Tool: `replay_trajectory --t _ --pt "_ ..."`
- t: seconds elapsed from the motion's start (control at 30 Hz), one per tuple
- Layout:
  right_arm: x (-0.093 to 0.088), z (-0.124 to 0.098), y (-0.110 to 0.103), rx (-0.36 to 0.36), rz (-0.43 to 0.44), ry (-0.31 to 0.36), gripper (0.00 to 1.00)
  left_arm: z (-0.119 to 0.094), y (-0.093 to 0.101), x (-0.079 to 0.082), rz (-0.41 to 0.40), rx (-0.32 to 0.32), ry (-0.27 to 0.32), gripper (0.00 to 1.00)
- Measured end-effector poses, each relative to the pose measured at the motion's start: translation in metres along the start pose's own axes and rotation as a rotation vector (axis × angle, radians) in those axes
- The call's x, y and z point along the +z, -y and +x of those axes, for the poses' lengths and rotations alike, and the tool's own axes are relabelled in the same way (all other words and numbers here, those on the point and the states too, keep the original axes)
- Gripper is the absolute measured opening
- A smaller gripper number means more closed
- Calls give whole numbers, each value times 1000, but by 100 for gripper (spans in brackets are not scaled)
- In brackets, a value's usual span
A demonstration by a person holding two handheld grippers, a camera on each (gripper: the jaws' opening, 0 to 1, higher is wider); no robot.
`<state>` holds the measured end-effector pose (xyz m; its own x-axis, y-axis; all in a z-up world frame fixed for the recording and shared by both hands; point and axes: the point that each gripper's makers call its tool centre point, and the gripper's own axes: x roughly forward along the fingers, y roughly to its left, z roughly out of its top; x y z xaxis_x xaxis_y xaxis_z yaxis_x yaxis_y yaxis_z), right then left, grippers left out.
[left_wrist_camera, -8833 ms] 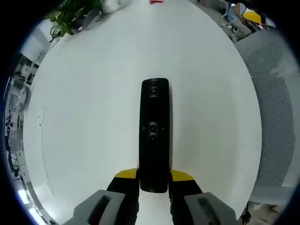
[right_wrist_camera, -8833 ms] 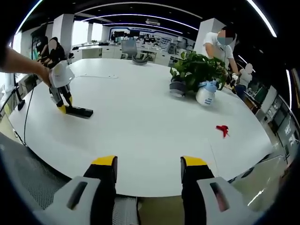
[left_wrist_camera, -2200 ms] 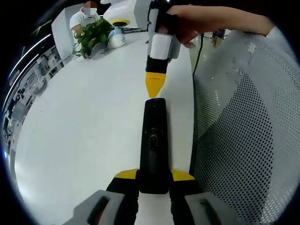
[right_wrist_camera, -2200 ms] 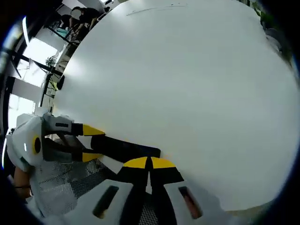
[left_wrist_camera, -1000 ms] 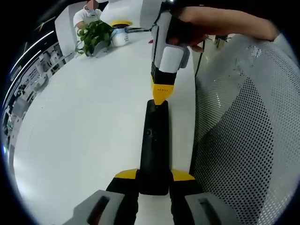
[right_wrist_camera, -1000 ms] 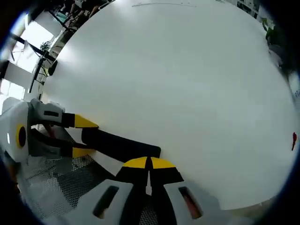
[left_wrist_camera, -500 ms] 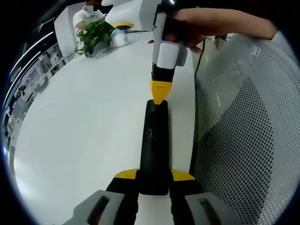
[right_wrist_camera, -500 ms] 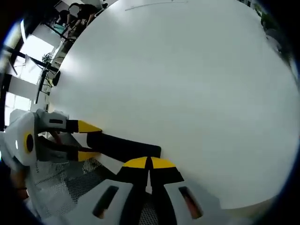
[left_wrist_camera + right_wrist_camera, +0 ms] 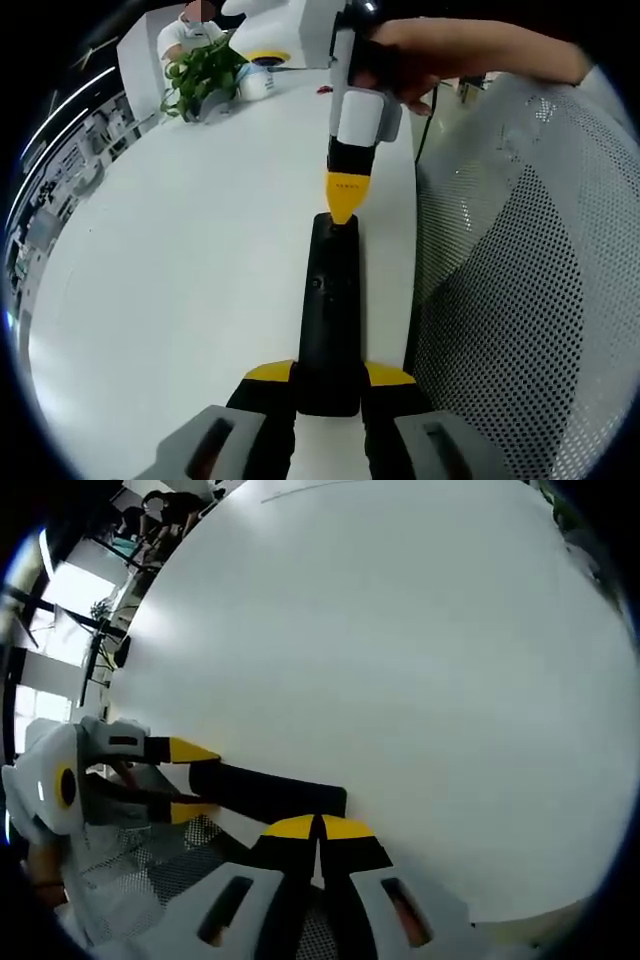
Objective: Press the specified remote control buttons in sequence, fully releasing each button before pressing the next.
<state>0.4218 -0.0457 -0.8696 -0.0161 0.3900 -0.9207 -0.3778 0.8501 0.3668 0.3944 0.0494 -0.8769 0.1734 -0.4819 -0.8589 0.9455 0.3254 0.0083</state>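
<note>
A long black remote control [image 9: 328, 310] lies lengthwise on the white table [image 9: 180, 250], its near end clamped between the yellow-tipped jaws of my left gripper [image 9: 329, 373]. My right gripper [image 9: 344, 205] comes down from above with its jaws shut, its yellow tip touching the remote's far end. In the right gripper view the shut right gripper [image 9: 318, 827] sits over the end of the remote [image 9: 270, 788], and the left gripper [image 9: 185, 780] holds the other end at the left.
A grey mesh chair back [image 9: 500, 300] rises just right of the table edge. A potted plant [image 9: 200, 75] and a white spray bottle [image 9: 255, 80] stand at the far side. A person's hand [image 9: 440, 60] holds the right gripper.
The right gripper's tip has stayed at the remote's far end, shifting only slightly. The left gripper keeps its hold on the remote.
</note>
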Motion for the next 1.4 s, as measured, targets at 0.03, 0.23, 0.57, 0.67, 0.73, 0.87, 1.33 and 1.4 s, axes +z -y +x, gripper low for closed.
replay_trajectory --t 0.03,0.23,0.57,0.67,0.73,0.87,1.33,1.4 --pt "0 0 -1 4 2 -2 0 0 0 0 1 0 0 24" --pt "1 1 -3 18 7 1 0 0 0 0 4 -2 0 24" --pt "0 3 -7 36 -4 -6 0 0 0 0 3 -3 -1 24" --pt "0 3 -7 32 -13 -7 0 0 0 0 5 -4 -4 24" --pt "0 3 -8 18 -39 -6 0 0 0 0 7 -4 -5 24" --pt "0 3 -7 10 -65 -1 0 0 0 0 6 -6 -3 24" --pt "1 4 -6 -31 -84 -11 0 0 0 0 6 -4 -5 25" --pt "0 3 -5 -16 -60 2 0 0 0 0 6 -3 -5 25"
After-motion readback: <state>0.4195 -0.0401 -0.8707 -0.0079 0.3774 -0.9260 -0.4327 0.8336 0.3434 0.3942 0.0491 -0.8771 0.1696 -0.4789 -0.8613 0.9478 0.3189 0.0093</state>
